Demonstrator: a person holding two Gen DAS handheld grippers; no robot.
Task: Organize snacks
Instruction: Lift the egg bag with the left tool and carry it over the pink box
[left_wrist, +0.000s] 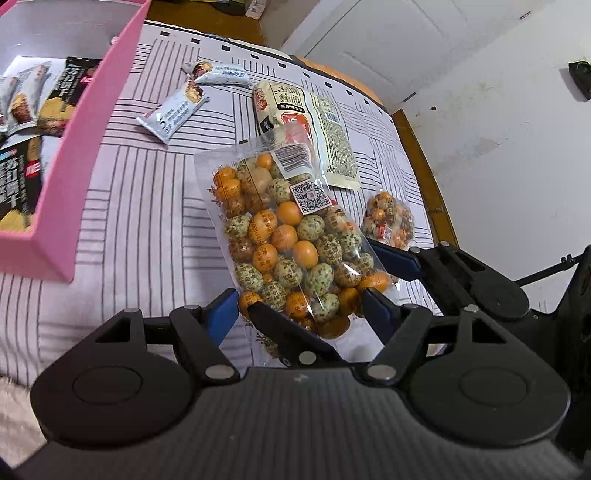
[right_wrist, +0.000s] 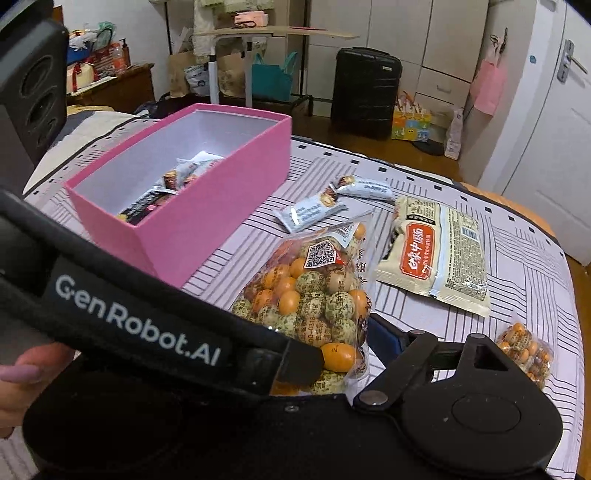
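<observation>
Both grippers meet on one clear bag of coated nuts (left_wrist: 284, 236), held up off the striped sheet (left_wrist: 122, 192). The left gripper (left_wrist: 299, 306) has its blue fingers (left_wrist: 223, 314) pinching the bag's lower end; the right gripper (left_wrist: 376, 271) comes in from the left one's right side, its jaws spread wide about the same end, though whether its pads actually press is hard to tell. Up and to the left of the left gripper stands the pink box (left_wrist: 74, 147), already holding several packets, so the sorting looks partly done. Left outside: two small grey snack bars (right_wrist: 314, 210) ahead, a cream noodle packet (right_wrist: 439, 258) just beyond the bag, and a smaller nut pouch (right_wrist: 524, 350) to the right.
</observation>
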